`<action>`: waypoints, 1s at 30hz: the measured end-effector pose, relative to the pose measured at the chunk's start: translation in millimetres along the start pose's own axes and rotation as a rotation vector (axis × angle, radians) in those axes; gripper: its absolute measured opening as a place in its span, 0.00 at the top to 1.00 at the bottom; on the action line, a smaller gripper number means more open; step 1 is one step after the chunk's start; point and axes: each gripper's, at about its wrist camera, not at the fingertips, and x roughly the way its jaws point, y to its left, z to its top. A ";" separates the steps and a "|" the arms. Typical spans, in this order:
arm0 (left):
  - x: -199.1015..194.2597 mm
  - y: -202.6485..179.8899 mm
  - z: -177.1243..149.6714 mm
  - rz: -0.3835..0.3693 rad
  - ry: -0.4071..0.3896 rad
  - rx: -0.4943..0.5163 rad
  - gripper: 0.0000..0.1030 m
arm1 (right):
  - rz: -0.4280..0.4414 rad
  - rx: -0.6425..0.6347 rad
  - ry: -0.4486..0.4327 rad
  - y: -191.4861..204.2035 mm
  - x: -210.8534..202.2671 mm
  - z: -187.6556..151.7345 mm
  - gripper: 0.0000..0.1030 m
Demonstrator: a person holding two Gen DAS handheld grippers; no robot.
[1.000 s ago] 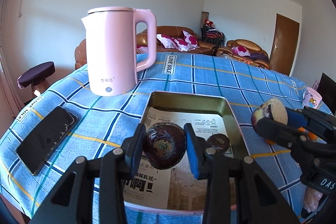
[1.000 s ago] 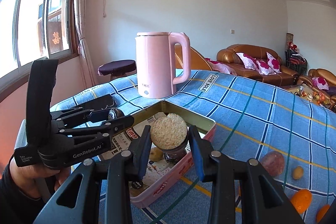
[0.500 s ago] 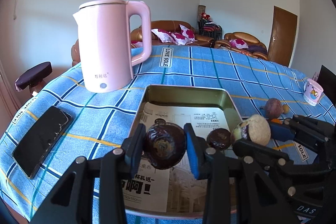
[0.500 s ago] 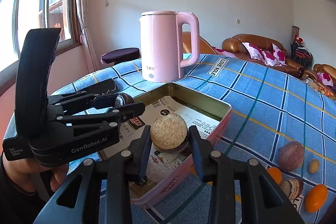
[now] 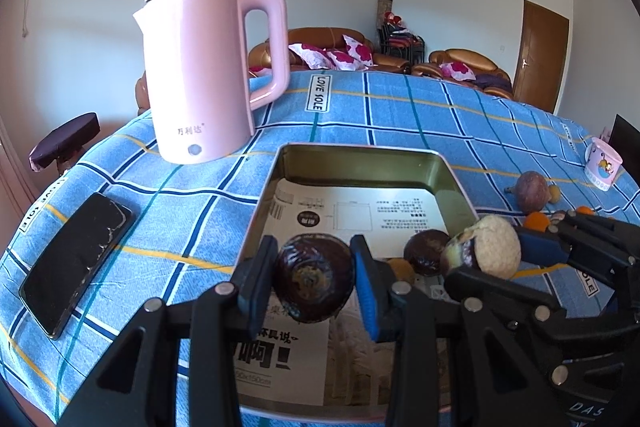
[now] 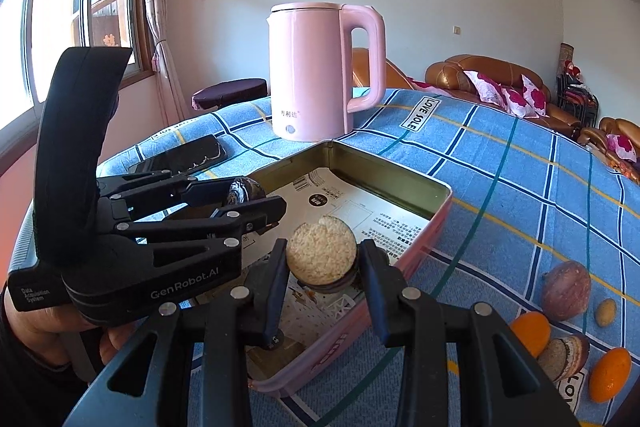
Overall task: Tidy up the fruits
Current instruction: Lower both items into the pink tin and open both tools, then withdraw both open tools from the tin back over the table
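- The left tongs (image 5: 314, 273) are clenched on a dark purple fruit half (image 5: 314, 277), held over the near end of the open metal tin (image 5: 360, 151).
- The right tongs (image 6: 322, 267) grasp a pale-faced fruit half (image 6: 321, 254) above the tin's near right side.
- A dark round fruit (image 5: 426, 251) lies inside the tin on printed paper (image 5: 360, 207).
- More fruit, including a purple fruit (image 6: 566, 290) and an orange one (image 6: 610, 374), sits on the blue checked tabletop (image 6: 500, 167) to the right.
- A pink kettle (image 5: 208, 71) stands beyond the tin.

tin (image 5: 362, 157) near edge: hidden by grippers | mug (image 5: 603, 163): print unreadable
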 end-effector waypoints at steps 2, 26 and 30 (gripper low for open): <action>2.7 0.6 -0.4 0.002 0.009 -0.001 0.62 | 0.001 -0.003 0.007 0.9 1.5 -0.3 0.64; -1.4 -0.6 -3.1 0.007 0.015 0.001 0.48 | -0.003 -0.022 0.049 4.4 9.1 -1.8 0.61; -17.0 -1.9 -1.1 0.007 -0.024 -0.008 0.27 | -0.020 0.010 0.017 -2.1 -0.2 -3.2 0.54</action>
